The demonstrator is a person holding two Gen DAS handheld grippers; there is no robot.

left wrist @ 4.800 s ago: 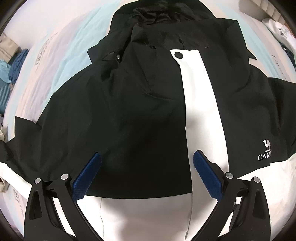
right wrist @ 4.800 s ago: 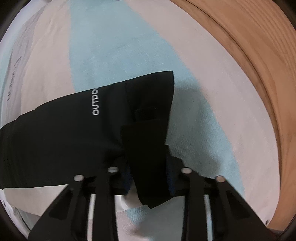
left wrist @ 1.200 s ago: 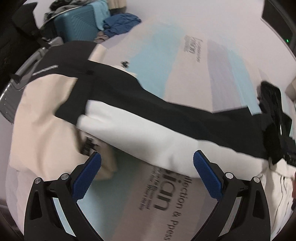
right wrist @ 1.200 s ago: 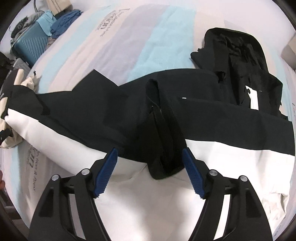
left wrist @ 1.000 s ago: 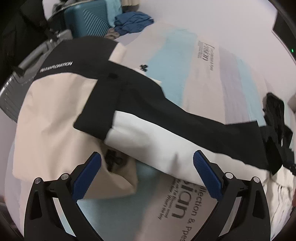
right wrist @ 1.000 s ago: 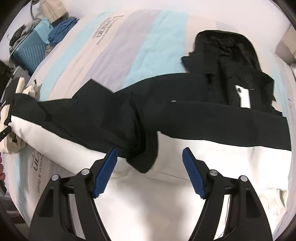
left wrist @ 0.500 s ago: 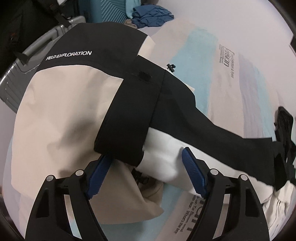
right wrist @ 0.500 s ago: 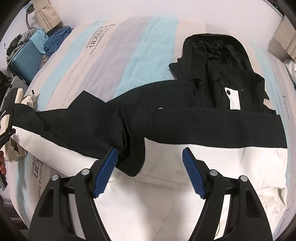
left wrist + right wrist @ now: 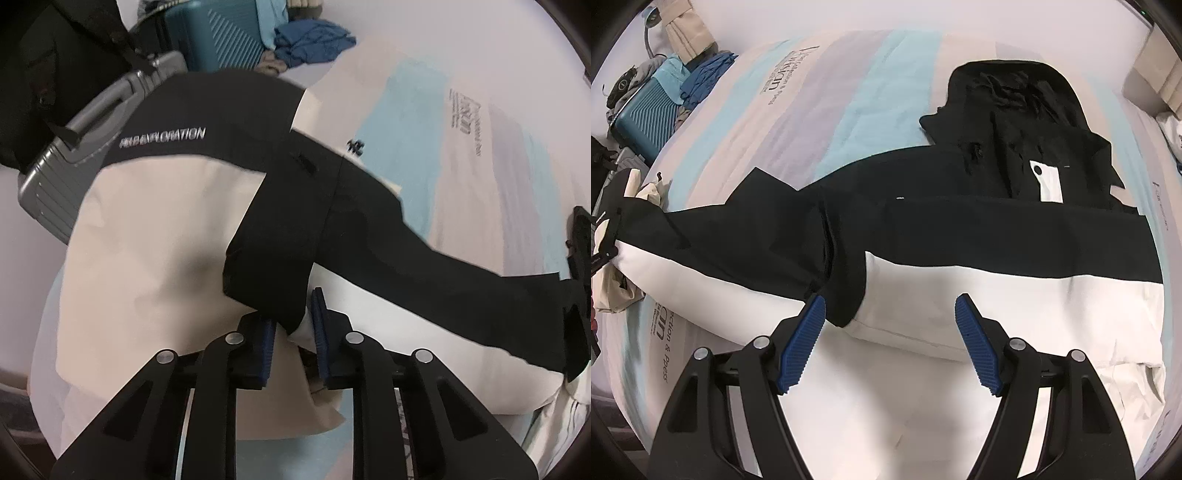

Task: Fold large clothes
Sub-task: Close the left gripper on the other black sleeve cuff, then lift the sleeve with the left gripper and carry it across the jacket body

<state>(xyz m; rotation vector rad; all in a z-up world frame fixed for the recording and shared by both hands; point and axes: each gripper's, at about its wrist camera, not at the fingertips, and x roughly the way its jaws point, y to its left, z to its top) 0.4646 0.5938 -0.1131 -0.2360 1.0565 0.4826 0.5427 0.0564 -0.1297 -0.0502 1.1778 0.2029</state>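
Left wrist view: the left hand-held gripper (image 9: 293,332) has just been closing and now pinches the cuff (image 9: 273,280) of the jacket (image 9: 960,236). From there the sleeve (image 9: 424,273) runs long, up and rightward across the bed (image 9: 871,92) to the jacket's body. The right hand-held gripper (image 9: 890,339) hangs spread and empty above the body, near the other sleeve's cuff (image 9: 846,295).
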